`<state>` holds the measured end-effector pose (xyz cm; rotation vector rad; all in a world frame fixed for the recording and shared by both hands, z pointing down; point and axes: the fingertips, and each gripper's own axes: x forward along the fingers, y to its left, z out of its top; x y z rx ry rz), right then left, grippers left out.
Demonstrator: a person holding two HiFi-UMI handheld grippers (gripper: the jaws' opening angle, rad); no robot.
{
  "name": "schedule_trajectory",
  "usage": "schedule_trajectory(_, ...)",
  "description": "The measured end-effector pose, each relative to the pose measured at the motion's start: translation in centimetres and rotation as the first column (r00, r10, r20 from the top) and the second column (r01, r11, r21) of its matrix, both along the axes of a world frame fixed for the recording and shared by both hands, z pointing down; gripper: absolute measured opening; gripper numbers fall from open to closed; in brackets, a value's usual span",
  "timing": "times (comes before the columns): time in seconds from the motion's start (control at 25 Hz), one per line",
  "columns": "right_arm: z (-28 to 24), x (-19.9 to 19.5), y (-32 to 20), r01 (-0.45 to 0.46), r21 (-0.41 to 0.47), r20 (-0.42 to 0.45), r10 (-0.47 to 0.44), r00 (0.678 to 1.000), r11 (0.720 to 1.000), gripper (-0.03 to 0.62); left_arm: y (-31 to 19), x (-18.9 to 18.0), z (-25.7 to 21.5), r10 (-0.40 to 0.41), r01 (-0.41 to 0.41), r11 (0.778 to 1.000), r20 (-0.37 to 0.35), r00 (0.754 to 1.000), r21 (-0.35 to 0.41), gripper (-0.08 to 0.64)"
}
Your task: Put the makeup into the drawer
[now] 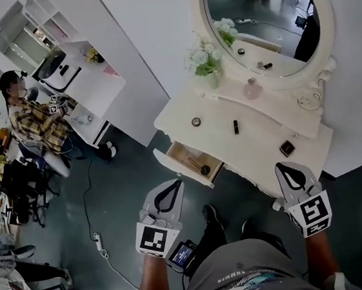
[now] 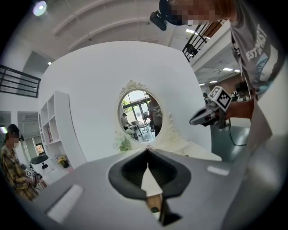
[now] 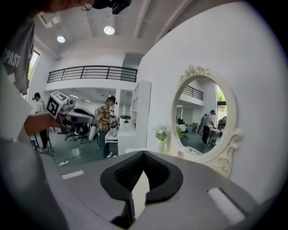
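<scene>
Left hand-held gripper [image 1: 177, 184] and right hand-held gripper [image 1: 281, 167] pressed together, empty.
Only the head view shows makeup [image 1: 236, 126] on the bench [image 1: 259, 148]; open drawer [image 1: 185, 157] contents unclear.

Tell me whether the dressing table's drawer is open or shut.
Open. The drawer juts out from the dressing table, its wooden inside exposed with a small dark item in it.

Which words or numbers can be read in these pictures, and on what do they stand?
"SUMMER": on the shirt, small.
"WEST COAST": below it on the shirt, cut by the picture's edge.
Cube markers: patterns only, no words.
Small screen: too small to read.
</scene>
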<state>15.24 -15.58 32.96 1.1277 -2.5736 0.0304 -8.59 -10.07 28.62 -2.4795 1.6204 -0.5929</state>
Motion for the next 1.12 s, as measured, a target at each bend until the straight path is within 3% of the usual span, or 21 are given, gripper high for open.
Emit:
schedule_trajectory(0.56, 0.4, -1.4, -4.1, -0.196, -0.028, -0.066, 0.194, 0.979, 0.980, 0.002, -12.1, -4.1, 3.9, 0.167, -0.166, 0.985, 0.026, 0.986, -0.044, 0.001)
schedule_trajectory(1.12, 5.5, -4.5, -7.8, -0.298, -0.172, -0.184, 0.267, 0.946, 0.939, 0.002, -24.5, -9.0, 13.7, 0.224, -0.208, 0.954, 0.050, 0.973, -0.216, 0.002)
